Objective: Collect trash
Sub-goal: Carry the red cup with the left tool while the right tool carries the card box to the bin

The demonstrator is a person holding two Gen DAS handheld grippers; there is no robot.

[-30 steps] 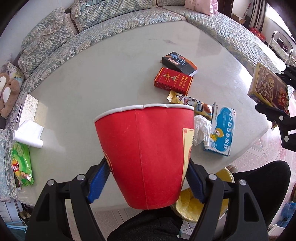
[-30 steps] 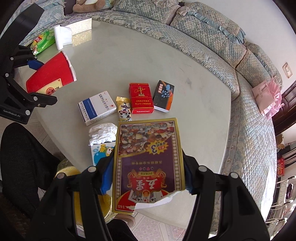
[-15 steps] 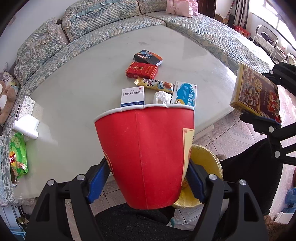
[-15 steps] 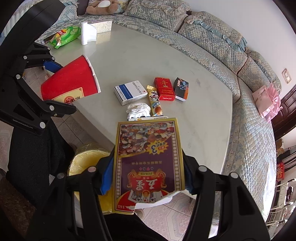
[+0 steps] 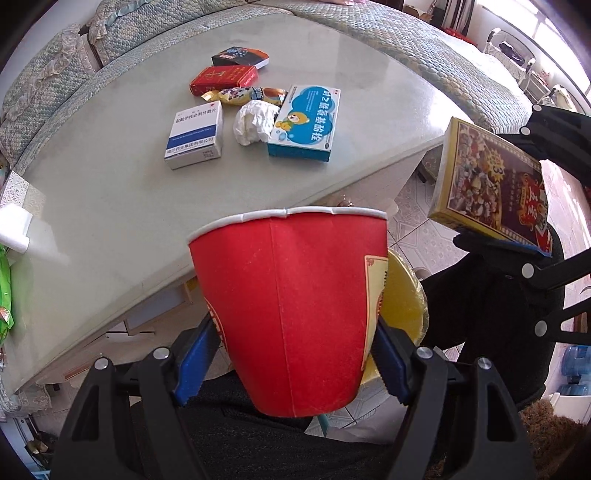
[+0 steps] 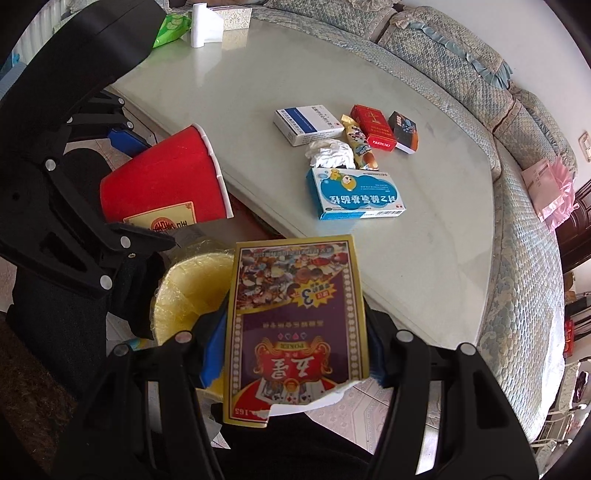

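My left gripper (image 5: 291, 354) is shut on a red paper cup (image 5: 291, 306), held off the table's front edge above a yellow-lined bin (image 5: 404, 299). The cup also shows in the right wrist view (image 6: 162, 184). My right gripper (image 6: 295, 354) is shut on a purple and gold poker card box (image 6: 295, 325), beside and above the bin (image 6: 184, 291). The card box shows in the left wrist view (image 5: 491, 188). On the table (image 5: 110, 192) lie a blue medicine box (image 5: 306, 122), a white box (image 5: 194, 134), a crumpled tissue (image 5: 253, 122), a snack wrapper (image 5: 243, 94), a red pack (image 5: 223, 78) and a dark pack (image 5: 240, 57).
A curved sofa (image 6: 517, 206) wraps the table's far side. A tissue roll (image 6: 205, 24) and a green packet (image 6: 171, 29) sit at the table's far end. Tiled floor (image 5: 417, 221) lies below the table edge. A pink bag (image 6: 550, 184) rests on the sofa.
Both grippers have pulled back off the table towards me and lowered, carrying the cup and the card box over the yellow bin. The items on the table have not moved.
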